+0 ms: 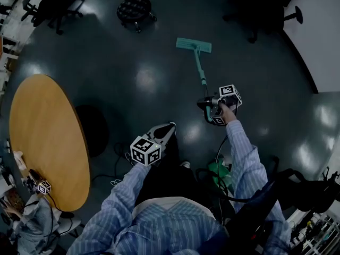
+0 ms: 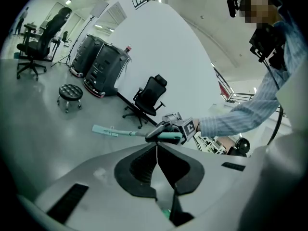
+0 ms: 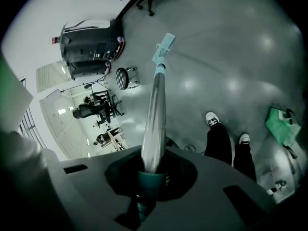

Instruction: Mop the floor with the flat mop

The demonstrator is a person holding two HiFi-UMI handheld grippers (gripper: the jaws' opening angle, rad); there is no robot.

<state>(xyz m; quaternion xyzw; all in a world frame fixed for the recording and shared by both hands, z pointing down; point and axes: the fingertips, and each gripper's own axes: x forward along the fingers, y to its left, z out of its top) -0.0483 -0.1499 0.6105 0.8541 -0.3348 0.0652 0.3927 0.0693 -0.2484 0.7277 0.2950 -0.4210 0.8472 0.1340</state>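
Note:
The flat mop has a teal head [image 1: 194, 45] lying flat on the dark grey floor, up from the middle of the head view. Its handle [image 1: 201, 73] slants down to my right gripper [image 1: 207, 106], which is shut on the handle's teal grip. In the right gripper view the metal handle [image 3: 155, 114] runs up from between the jaws [image 3: 149, 173] to the mop head [image 3: 163, 46]. My left gripper [image 1: 169, 127] hangs apart from the mop, over the person's legs, shut with nothing in it. In the left gripper view its jaws [image 2: 157, 150] meet, with the mop head [image 2: 103, 130] beyond.
A round wooden table [image 1: 48, 137] fills the left side. A black stool [image 1: 135, 9] and office chairs [image 1: 53, 4] stand at the far edge. A green bag [image 1: 220, 174] and cables lie by the person's feet. A white wall [image 1: 319, 36] rises at the right.

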